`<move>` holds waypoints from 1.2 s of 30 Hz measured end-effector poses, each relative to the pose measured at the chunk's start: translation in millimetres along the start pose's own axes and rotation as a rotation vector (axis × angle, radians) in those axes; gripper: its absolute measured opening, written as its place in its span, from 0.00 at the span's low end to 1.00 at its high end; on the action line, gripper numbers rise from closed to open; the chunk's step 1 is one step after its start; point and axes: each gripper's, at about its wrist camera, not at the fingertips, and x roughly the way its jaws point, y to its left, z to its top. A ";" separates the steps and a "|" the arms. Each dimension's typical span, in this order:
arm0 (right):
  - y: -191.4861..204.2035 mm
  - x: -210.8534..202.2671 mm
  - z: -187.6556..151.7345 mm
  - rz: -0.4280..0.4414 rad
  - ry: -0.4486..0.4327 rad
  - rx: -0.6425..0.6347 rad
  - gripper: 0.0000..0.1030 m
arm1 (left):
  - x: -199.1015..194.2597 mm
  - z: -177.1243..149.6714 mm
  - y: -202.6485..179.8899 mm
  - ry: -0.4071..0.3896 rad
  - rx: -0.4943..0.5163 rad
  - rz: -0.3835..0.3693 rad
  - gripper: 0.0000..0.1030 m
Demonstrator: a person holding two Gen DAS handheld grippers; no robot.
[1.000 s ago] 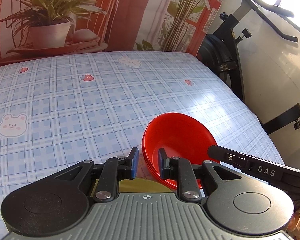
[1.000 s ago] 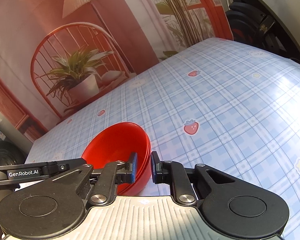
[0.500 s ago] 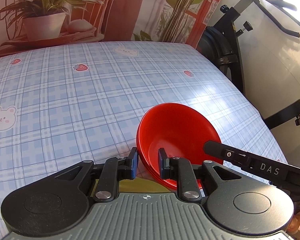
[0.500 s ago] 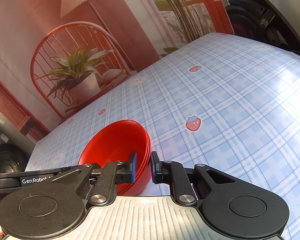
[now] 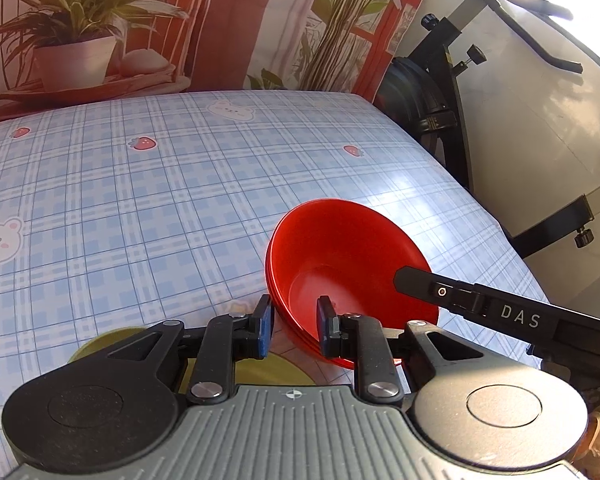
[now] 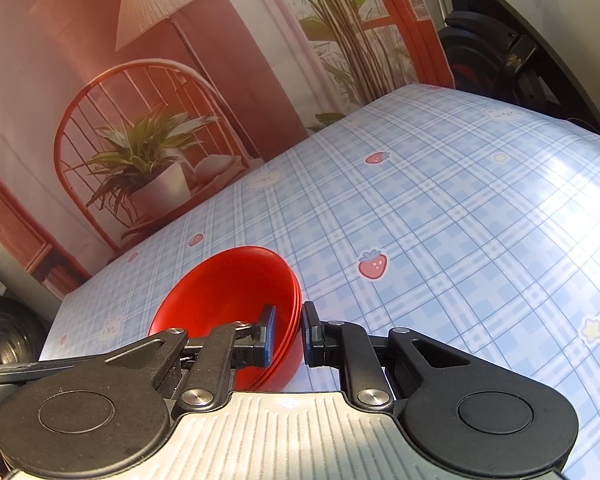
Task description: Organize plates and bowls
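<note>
Evidently mid-carry: a nested stack of glossy red plastic bowls (image 5: 340,264) tipped on edge and held from two sides at once. Left gripper (image 5: 290,326) pinching the stack's near rim, one blue pad outside the wall, the other inside the bowl. Right gripper (image 6: 286,334) clamped the same way on the opposite rim, at about 3 o'clock of the stack in the left wrist view, its black finger (image 5: 452,292) reaching in over the lip. Stack sitting toward 5 o'clock of the blue plaid tablecloth with strawberries and bears (image 5: 160,200), apparently raised off it, though contact underneath cannot be told. A round yellow-green plate (image 5: 276,368) lying flat just below the left jaws, at 6 o'clock, half hidden. Next, probably: levelling the stack and lowering it onto a chosen spot, perhaps that plate, both grips kept tight and matched so nothing twists or slips before release
</note>
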 end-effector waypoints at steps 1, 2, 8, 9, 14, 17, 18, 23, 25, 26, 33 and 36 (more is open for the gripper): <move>1.0 -3.0 0.7 -0.002 -0.006 -0.003 0.13 | -2.8 -0.9 -1.2 -0.004 -0.001 -0.004 0.22; 2.1 -5.6 1.2 -0.003 -0.012 -0.006 0.13 | -4.7 -1.5 -2.0 -0.006 -0.003 -0.006 0.22; 14.4 -20.2 1.6 0.010 -0.035 -0.031 0.13 | -25.6 -8.2 -3.2 -0.047 -0.023 -0.013 0.22; 17.5 -22.7 0.9 0.013 -0.036 -0.038 0.13 | -29.1 -9.3 -2.8 -0.054 -0.027 -0.012 0.22; 33.8 -33.4 -1.9 0.025 -0.041 -0.073 0.13 | -48.8 -13.7 0.5 -0.097 -0.039 -0.003 0.22; 44.3 -38.7 -5.2 0.031 -0.041 -0.094 0.13 | -59.9 -17.5 3.5 -0.121 -0.046 0.001 0.22; 47.4 -40.1 -6.5 0.033 -0.040 -0.101 0.13 | -63.5 -19.1 5.2 -0.128 -0.049 0.001 0.22; 65.7 -44.0 -15.6 0.045 -0.025 -0.140 0.13 | -77.4 -28.0 15.4 -0.147 -0.078 0.003 0.22; 73.1 -43.3 -19.6 0.049 -0.015 -0.157 0.13 | -84.1 -32.9 20.2 -0.156 -0.095 0.007 0.22; 76.8 -42.8 -21.8 0.051 -0.009 -0.166 0.13 | -87.3 -35.6 22.9 -0.161 -0.102 0.010 0.22; 99.5 -38.0 -38.0 0.069 0.034 -0.215 0.13 | -102.9 -50.6 41.0 -0.178 -0.155 0.023 0.22; 106.3 -34.9 -45.1 0.073 0.053 -0.227 0.13 | -105.8 -56.5 47.2 -0.176 -0.171 0.033 0.22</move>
